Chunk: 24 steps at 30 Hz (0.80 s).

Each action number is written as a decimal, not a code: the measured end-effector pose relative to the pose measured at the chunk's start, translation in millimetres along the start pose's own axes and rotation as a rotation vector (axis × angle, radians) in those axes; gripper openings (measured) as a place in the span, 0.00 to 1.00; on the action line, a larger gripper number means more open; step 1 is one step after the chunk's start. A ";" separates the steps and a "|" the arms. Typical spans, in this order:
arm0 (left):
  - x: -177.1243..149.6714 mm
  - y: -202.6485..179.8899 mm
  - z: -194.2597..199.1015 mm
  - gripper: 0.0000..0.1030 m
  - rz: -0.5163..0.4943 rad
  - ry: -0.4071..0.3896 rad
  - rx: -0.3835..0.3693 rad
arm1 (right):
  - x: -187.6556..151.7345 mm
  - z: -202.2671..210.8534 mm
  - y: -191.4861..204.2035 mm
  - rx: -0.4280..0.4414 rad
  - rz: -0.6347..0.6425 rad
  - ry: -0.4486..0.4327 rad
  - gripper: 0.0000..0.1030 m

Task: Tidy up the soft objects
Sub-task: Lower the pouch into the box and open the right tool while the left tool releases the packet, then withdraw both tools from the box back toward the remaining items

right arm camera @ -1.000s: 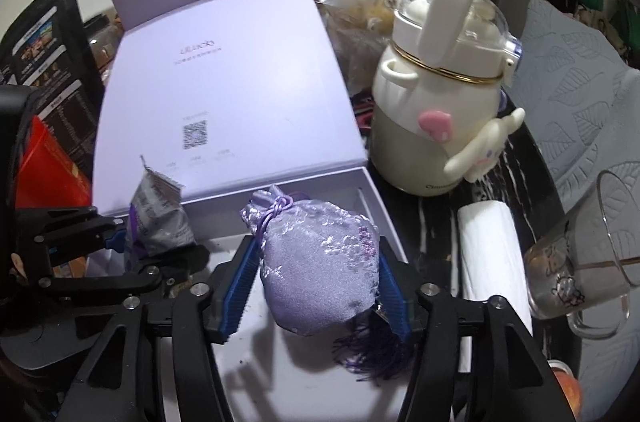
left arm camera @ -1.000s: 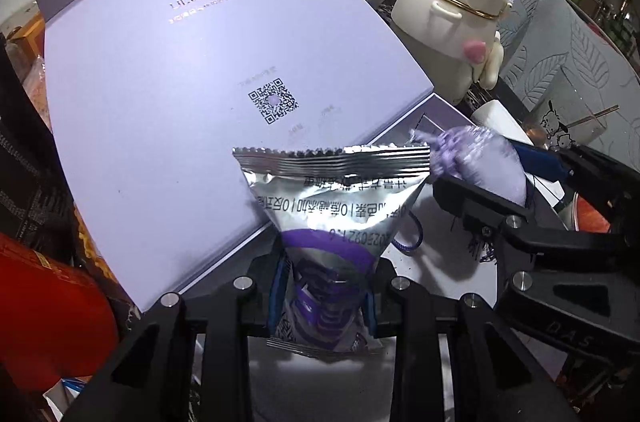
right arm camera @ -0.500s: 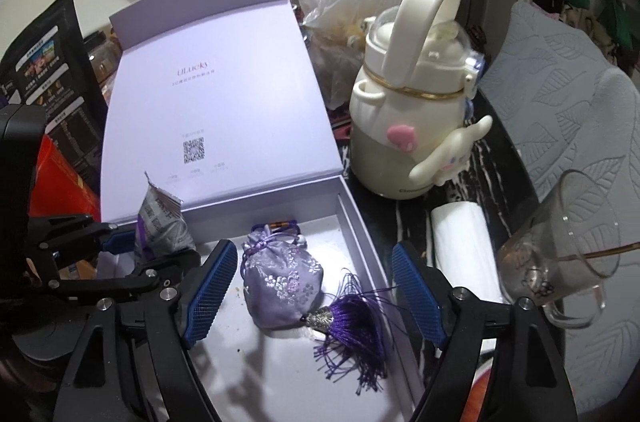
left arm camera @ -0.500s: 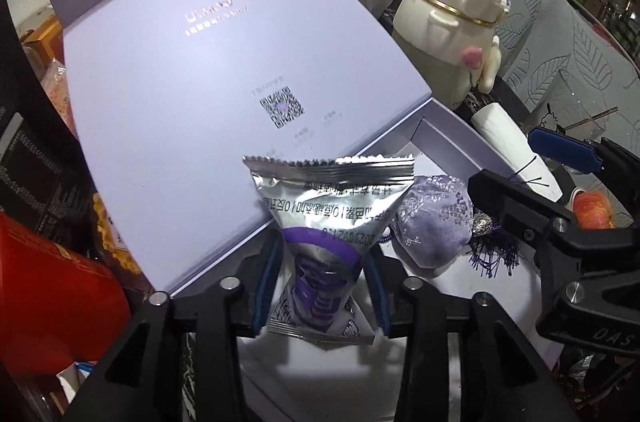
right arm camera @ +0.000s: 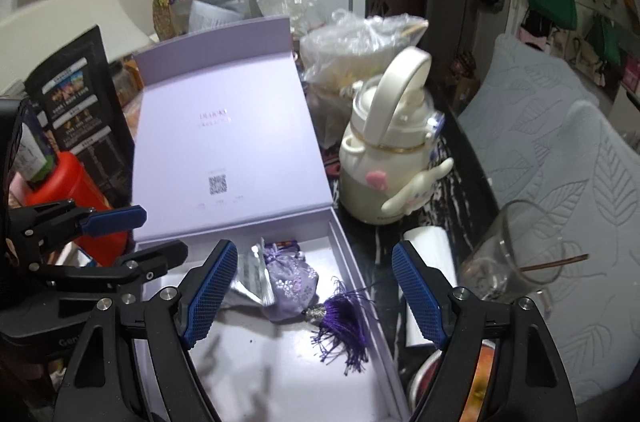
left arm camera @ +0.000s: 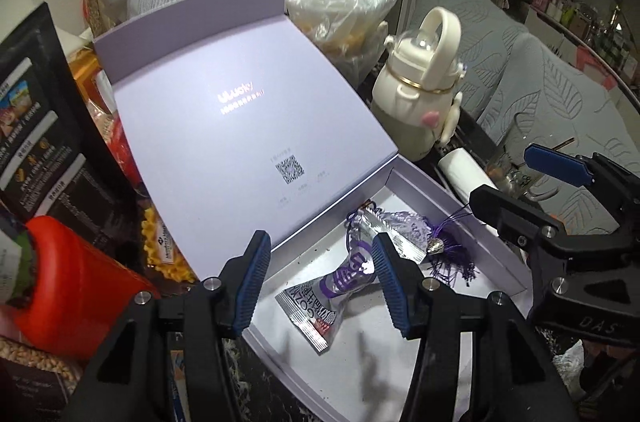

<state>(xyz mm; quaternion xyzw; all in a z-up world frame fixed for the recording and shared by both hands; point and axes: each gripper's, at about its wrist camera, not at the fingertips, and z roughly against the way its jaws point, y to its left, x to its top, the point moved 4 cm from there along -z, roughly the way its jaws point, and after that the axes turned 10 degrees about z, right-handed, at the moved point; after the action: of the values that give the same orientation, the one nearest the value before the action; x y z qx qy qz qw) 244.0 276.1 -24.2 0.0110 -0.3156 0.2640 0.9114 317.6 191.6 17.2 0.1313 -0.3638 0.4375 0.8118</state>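
Here both tongs gape, gripping nothing. Between and just beyond the left tongs [left arm camera: 322, 280] lies the packet [left arm camera: 338, 284] in the box [left arm camera: 496, 254], touching the sachet [right arm camera: 290, 280] beyond, which lies ahead of the right tongs [right arm camera: 316, 298].

Left wrist camera: mounted behind the left hand-held gripper [left arm camera: 320, 286], looking forward and down along its fingers from close above the open box [left arm camera: 496, 262], lid [left arm camera: 240, 126] ahead.

Right wrist camera: same mounting on the right hand-held gripper [right arm camera: 316, 292], set slightly higher, facing the same way from the box's right side.

Shared field: box, lid, pouch [left arm camera: 404, 226] [right arm camera: 288, 278], packet [left arm camera: 340, 282] [right arm camera: 252, 274], kettle [left arm camera: 420, 102] [right arm camera: 392, 158], red can [left arm camera: 76, 286] [right arm camera: 80, 190]. Each view catches the other gripper at its edge.
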 end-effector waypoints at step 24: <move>-24.1 -29.8 144.3 0.51 -0.090 -0.205 -0.066 | -15.0 155.9 17.4 -0.110 0.023 -0.126 0.78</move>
<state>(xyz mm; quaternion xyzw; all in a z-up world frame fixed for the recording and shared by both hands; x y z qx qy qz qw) 160.4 212.1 81.7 0.0221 -0.4147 0.2097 0.8852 224.1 109.7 114.1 0.1093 -0.4390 0.4171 0.7882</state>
